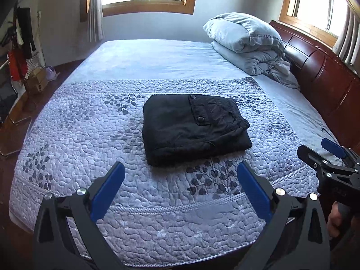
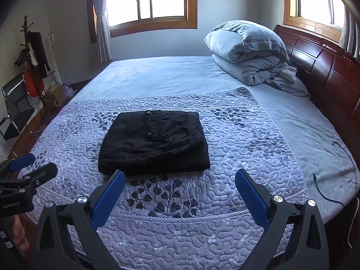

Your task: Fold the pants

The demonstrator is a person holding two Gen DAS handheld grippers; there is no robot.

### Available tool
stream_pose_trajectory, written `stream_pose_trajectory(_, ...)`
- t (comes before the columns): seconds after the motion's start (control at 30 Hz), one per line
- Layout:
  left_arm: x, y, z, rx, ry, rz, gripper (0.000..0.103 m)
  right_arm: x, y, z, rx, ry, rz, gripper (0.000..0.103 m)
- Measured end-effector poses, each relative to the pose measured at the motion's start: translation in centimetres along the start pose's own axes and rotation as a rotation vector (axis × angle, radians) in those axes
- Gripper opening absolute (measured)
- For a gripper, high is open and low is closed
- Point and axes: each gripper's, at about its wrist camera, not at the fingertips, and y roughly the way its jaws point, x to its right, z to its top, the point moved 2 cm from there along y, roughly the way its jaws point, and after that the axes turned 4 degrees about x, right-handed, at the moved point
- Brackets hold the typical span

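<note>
The black pants point(image 1: 193, 128) are seen folded into a compact bundle on the quilt point(image 1: 90, 135) — apparently untouched. Both the left gripper point(image 1: 180, 171) and right gripper point(image 2: 180, 177) are held spread wide, empty, short of the bundle.

Folded black pants point(image 1: 193, 128) lie on the quilted bedspread point(image 1: 90, 135). The left gripper point(image 1: 180, 171), jaws spread wide, hovers near them; the right gripper point(image 1: 319, 150) enters at right.

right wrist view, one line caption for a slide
Folded black pants lie on the quilt, open right gripper hovering nearby.
</note>
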Motion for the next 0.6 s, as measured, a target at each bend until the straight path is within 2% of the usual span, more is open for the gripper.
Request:
stream_pose_trajectory(0.27, 0.39, 0.13, 0.17, -0.013, 0.010, -0.025, 0.099, -0.48, 0.61, -0.07, -0.008, -0.011, 0.012, 0.099)
stream_pose_trajectory(0.6, 0.72, 0.64, 0.05, -0.016, 0.029, 0.011, 0.099, -0.34, 0.70, 0.01, -0.006, -0.009, 0.010, 0.099)
